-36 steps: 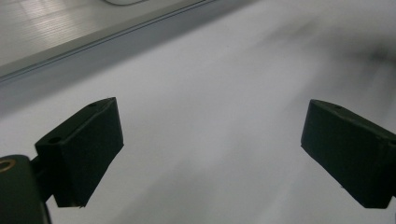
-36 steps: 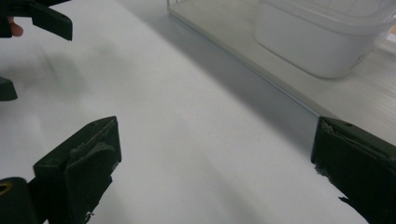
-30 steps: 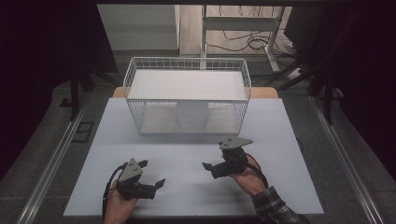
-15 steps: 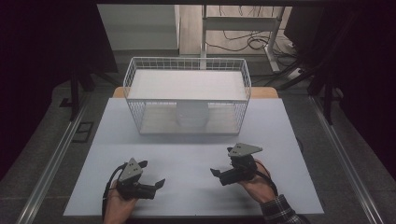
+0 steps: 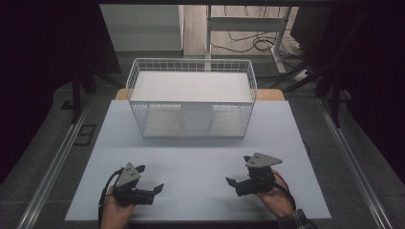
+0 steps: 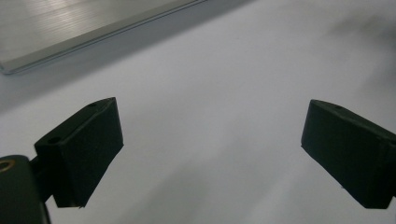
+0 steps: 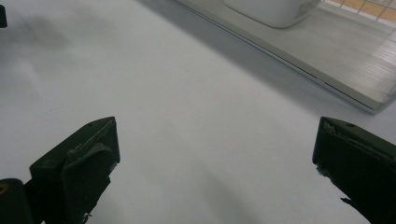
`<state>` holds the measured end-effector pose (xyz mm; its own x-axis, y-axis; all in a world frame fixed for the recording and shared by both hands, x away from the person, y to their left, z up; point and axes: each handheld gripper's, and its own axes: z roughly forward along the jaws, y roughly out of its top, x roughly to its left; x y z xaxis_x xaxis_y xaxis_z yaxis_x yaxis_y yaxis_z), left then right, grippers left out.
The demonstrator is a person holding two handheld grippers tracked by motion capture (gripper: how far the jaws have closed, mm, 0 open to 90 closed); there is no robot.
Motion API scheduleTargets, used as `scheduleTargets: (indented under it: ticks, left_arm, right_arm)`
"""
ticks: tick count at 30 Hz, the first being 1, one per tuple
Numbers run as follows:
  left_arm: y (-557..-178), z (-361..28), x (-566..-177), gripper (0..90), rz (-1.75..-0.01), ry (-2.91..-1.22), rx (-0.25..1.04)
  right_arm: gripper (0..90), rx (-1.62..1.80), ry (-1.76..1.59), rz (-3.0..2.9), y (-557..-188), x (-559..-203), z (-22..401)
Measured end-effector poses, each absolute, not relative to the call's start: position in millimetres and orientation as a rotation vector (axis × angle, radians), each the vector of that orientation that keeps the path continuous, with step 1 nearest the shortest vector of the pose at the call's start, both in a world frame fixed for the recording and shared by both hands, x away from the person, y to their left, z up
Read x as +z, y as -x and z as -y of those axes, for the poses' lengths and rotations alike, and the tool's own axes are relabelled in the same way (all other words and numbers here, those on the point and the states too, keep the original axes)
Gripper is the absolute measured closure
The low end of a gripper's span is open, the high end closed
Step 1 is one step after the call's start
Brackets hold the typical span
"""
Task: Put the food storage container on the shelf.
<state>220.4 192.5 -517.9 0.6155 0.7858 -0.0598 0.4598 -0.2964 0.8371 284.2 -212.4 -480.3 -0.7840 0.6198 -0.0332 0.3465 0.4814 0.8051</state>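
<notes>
At the far middle of the pale grey bench (image 5: 200,162): white wire-mesh basket (image 5: 143,102), rectangular, open-topped, a white rounded container (image 5: 196,118) inside. Left gripper (image 5: 150,187) and right gripper (image 5: 234,183) low over near bench, well apart, jaws spread, nothing held.

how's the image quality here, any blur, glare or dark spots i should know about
High view: sharp and evenly lit on the white table, but the room around it falls near black. Left gripper view: the left gripper has soft, blurred jaws, with faint shadows on the table and a bright sheen on the metal strip. Right gripper view: the right gripper is also soft, and the white container is cropped.
</notes>
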Motion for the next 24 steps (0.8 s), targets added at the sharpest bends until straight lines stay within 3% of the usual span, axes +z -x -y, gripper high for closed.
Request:
scheduleTargets:
  ticks: [10, 24]
  left_arm:
    - [-211.1, -201.8, -516.1, 5.5, -1.026, -1.968, 0.504]
    - [-201.3, -215.4, -524.8, 0.7, -1.086, -1.955, 0.470]
  right_arm:
    - [0.0, 1.217, -0.898, -2.388, -270.9, -482.2, 235.7]
    - [0.0, 1.158, -1.005, -2.368, -255.6, -498.5, 261.3]
